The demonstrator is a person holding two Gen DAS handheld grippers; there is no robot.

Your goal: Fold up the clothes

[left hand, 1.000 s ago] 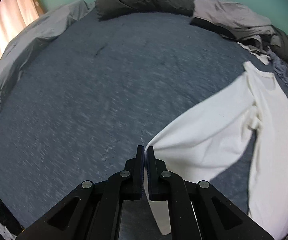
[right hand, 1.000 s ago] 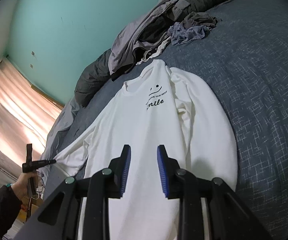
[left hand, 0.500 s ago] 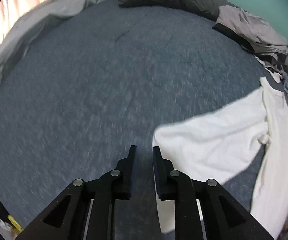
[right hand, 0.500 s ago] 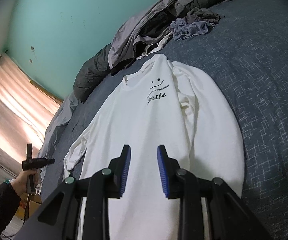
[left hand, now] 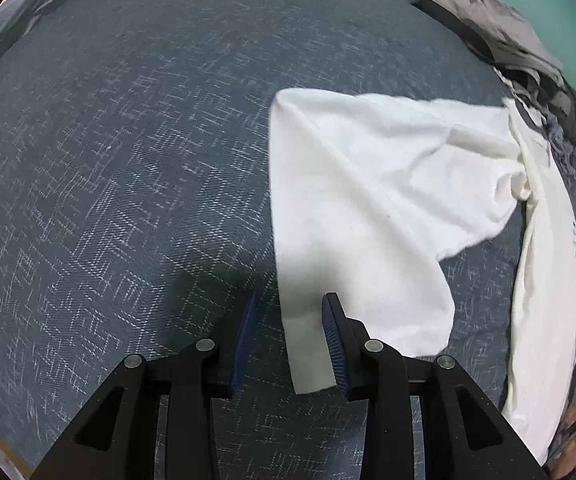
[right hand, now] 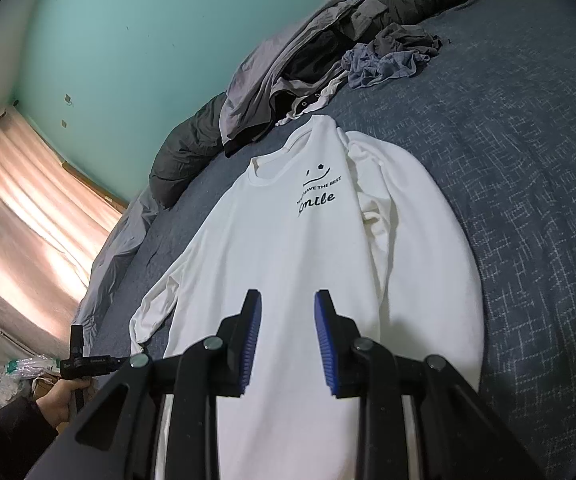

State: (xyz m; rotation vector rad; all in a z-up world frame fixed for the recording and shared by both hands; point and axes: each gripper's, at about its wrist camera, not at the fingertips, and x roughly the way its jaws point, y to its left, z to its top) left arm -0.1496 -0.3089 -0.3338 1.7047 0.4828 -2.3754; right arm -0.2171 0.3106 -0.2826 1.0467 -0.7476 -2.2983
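Blue-grey woven bedding covers the bed (left hand: 119, 168), and both claws hang over it with their jaws apart, gripping nothing. From the left wrist view, the left claw (left hand: 290, 304) stands released over the cuff end of a white sleeve (left hand: 348, 200); the cuff lies flat on the bed between the blue pads, closer to the right one, and whether it touches that pad cannot be told. Outward from there the sleeve bends back toward the shoulder of the white shirt (left hand: 544, 280), which runs down the right edge of that view. From the right wrist view, the right claw (right hand: 288, 300) is released above the lower body of the shirt (right hand: 288, 248), which lies face up and spread on the bed (right hand: 528, 160), black "Smile" lettering near the collar. Its other sleeve is folded in along the side. Beyond the collar sits a heap of grey and dark clothes (right hand: 288, 76), with a crumpled bluish garment (right hand: 384, 66) beside it and a dark rolled quilt (right hand: 183, 156) against the teal wall (right hand: 147, 28). Pinkish curtains (right hand: 19, 220) glow on the left, and a person's hand (right hand: 61, 398) holds the other tool low in the corner.
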